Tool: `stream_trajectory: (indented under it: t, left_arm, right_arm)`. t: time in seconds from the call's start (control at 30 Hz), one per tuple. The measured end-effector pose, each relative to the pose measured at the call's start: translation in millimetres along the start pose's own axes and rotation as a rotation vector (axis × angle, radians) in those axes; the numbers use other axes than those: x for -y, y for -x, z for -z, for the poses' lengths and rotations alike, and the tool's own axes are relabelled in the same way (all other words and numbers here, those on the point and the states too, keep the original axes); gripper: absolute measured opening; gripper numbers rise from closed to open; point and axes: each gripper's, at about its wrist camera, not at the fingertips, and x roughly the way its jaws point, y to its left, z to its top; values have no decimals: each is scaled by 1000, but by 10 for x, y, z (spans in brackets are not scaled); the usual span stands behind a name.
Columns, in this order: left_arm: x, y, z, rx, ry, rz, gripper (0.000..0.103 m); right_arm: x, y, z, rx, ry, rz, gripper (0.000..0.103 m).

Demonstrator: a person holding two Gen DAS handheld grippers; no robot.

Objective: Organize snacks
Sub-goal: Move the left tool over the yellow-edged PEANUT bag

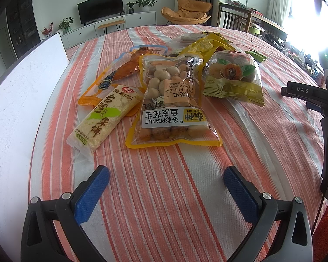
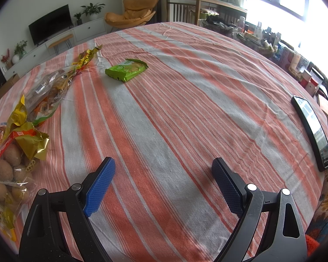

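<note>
In the left wrist view a pile of snack packs lies on the striped tablecloth: a yellow-edged peanut bag (image 1: 171, 100) in the middle, a rice cracker bar (image 1: 106, 118) to its left, an orange pack (image 1: 124, 69) behind, and a gold bag of round brown fruit (image 1: 234, 76) to the right. My left gripper (image 1: 166, 174) is open and empty just in front of the peanut bag. In the right wrist view my right gripper (image 2: 164, 168) is open and empty over bare cloth. A green snack pack (image 2: 126, 69) lies far ahead, and the gold fruit bag (image 2: 11, 170) lies at the left.
A white board (image 1: 21, 100) lies at the table's left side. A black phone (image 2: 312, 131) lies near the right table edge. A black stand (image 1: 325, 113) rises at the right. More clear and yellow packs (image 2: 54, 87) lie at the left.
</note>
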Motion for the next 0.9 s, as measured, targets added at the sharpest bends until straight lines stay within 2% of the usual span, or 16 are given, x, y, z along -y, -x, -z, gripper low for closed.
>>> stream_trajectory:
  t: [0.9]
  left_arm:
    - [1,-1,2,1,1,1,103]
  right_arm:
    - [8,-12,-5,2,1,0,92]
